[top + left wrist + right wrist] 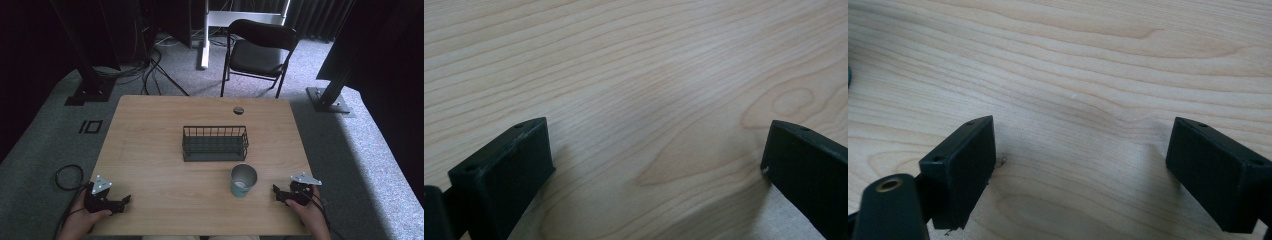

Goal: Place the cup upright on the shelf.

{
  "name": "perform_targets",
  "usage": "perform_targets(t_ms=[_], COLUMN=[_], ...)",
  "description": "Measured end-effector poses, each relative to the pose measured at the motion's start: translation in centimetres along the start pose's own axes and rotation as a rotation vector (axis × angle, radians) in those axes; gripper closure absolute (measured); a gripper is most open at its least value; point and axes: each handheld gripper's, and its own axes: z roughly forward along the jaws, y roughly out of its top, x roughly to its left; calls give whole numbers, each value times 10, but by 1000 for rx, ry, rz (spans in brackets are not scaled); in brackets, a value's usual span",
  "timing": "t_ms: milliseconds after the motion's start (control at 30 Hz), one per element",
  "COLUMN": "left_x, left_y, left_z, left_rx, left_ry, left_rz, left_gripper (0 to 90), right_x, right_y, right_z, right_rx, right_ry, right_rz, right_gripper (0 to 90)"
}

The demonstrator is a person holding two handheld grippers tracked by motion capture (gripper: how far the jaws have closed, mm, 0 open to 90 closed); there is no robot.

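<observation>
Starting at the left of the high view, our left gripper (pixel 125 200) rests low at the near left corner of the wooden table (pixel 150 150), held in our left hand (pixel 82 217), its cable (pixel 67 177) looping on the carpet beside it. In the left gripper view its jaws stand spread wide with nothing but bare wood grain between them.

Moving toward the middle, a dark wire basket (pixel 215 143) sits at the table's centre, upright and, as far as we can tell, holding nothing. Just in front of it and slightly to the right stands the cup (pixel 243 180), teal-sided with a pale inside, upright, apart from the basket and well apart from both grippers.

Farther right, our right gripper (pixel 276 192) lies near the right edge, pointing toward the cup; in the right gripper view its jaws are likewise spread, bare table between them.

We judge the cup to be light and thin-walled, likely smooth metal or plastic, so it could slip or tip under a hard squeeze. We would take it across the body just below the rim, one jaw on each side, closing gently, or pinch the rim wall itself.
</observation>
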Motion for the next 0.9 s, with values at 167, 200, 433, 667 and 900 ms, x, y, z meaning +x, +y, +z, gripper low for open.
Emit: perform_targets(t_ms=[167,200,433,667,900], left_x=[-3,-3,-13,-22,-33], left_y=[2,2,13,26,36], left_z=[2,2,-2,-5,-4], left_rx=[-1,-1,-45,-81,-110], left_ry=[-17,-17,-30,-63,-101], left_rz=[32,32,68,102,123], left_gripper=[5,5,48,48,48], right_x=[0,0,0,0,0], right_y=[0,0,0,0,0], right_z=[0,0,0,0,0], right_rx=[0,0,0,0,0], right_ry=[0,0,0,0,0], right_rz=[0,0,0,0,0], right_gripper=[122,122,122,122,122])
